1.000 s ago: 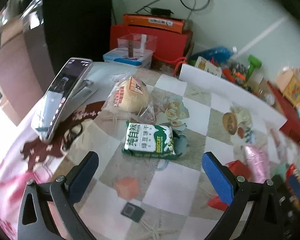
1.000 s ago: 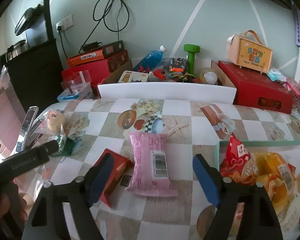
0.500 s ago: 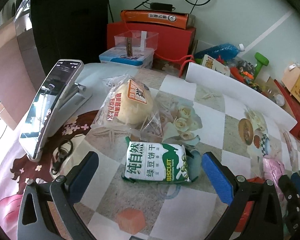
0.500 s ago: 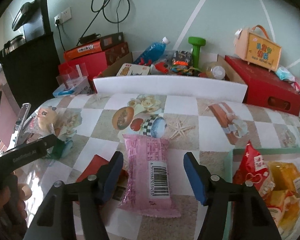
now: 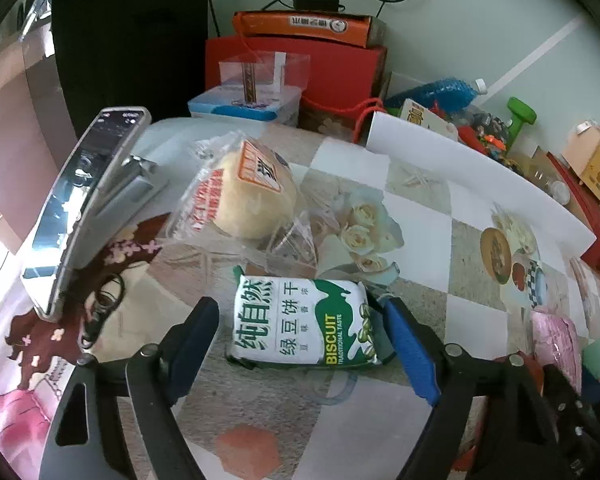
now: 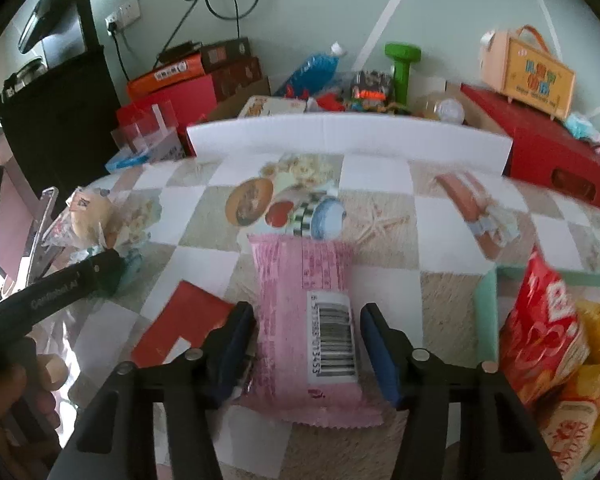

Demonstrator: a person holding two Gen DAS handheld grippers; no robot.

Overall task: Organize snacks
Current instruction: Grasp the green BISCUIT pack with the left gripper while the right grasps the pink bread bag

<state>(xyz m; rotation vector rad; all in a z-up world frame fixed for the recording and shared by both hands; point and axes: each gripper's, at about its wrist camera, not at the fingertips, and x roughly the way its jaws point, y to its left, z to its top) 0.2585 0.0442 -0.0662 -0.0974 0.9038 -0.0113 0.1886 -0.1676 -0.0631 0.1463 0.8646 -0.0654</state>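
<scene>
A green-and-white biscuit pack point(image 5: 302, 326) lies flat on the checked tablecloth, between the open fingers of my left gripper point(image 5: 300, 332), which straddle it with a gap on each side. A bagged round bun point(image 5: 246, 196) lies just behind it. My right gripper point(image 6: 306, 344) is open around a pink snack pack point(image 6: 312, 320) lying barcode up; the fingers stand close to its sides. A red box point(image 6: 180, 330) lies left of the pink pack. A green tray point(image 6: 486, 300) at the right holds a red crisp bag point(image 6: 548, 320) and yellow packs.
A phone on a stand point(image 5: 84, 200) is at the table's left edge, with keys point(image 5: 100, 312) beside it. A white board point(image 6: 348, 138) lines the table's far edge, with red boxes point(image 6: 548, 152), a green dumbbell point(image 6: 400, 64) and clutter behind.
Both grippers have moved forward and down. The left one now straddles the biscuit pack; the right one has narrowed and now straddles the pink pack.
</scene>
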